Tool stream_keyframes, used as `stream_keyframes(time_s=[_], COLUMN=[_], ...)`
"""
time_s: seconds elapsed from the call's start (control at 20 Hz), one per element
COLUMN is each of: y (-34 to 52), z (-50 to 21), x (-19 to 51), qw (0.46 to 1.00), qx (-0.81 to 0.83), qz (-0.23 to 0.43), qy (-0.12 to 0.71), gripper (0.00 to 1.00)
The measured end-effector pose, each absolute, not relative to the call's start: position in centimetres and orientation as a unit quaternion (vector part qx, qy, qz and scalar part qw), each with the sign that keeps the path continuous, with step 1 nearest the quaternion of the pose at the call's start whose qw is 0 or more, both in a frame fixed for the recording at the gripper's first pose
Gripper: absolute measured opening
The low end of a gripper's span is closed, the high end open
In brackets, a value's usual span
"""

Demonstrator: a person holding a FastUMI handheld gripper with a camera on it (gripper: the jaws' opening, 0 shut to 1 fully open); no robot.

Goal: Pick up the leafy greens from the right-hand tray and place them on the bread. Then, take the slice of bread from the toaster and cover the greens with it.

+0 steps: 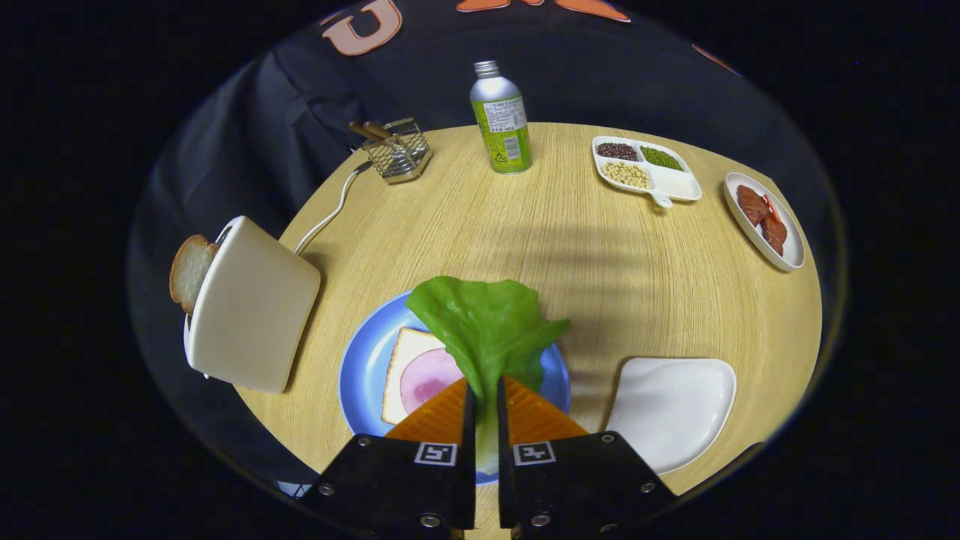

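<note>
- I have the gripper (484, 390) clamped on the lettuce leaf (486, 330): both fingers press on its pale stem, and the leaf fans out just ahead of the fingertips.
- The leaf hangs over the blue plate (364, 367), above the right side of the bread slice (401, 360) that lies there with a round of ham (427, 379) on top.
- I cannot tell whether the leaf already touches the ham or is apart from it.
- The white tray (675, 409) on the near right is where the greens come from, so I judge the pick-up done and the carry across nearly done.
- Left for this step: lower the leaf over the ham and bread, then release it.
- The second half is untouched, as I read it: the toast slice (187, 271) stands in the white toaster (251, 307) on the left of the plate, tilted outward.
- After letting go I will need to swing left, grip that slice by its exposed edge, and bring it over the greens.
- Overall I put the task at a little under halfway.
</note>
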State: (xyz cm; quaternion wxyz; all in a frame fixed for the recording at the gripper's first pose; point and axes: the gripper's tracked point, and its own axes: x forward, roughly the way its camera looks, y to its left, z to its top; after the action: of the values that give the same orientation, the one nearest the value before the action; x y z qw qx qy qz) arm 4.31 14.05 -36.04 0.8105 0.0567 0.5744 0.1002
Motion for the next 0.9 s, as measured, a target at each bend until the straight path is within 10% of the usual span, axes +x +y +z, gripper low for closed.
stream_keyframes(time_s=[0.65,0.9], y=[17.2,17.4], z=[-35.4,-36.9], x=[3.8,3.3], qw=[0.803,0.803], qx=[0.069,0.027], qz=[0.159,0.147], qy=[0.57,0.577], gripper=[0.19,0.53])
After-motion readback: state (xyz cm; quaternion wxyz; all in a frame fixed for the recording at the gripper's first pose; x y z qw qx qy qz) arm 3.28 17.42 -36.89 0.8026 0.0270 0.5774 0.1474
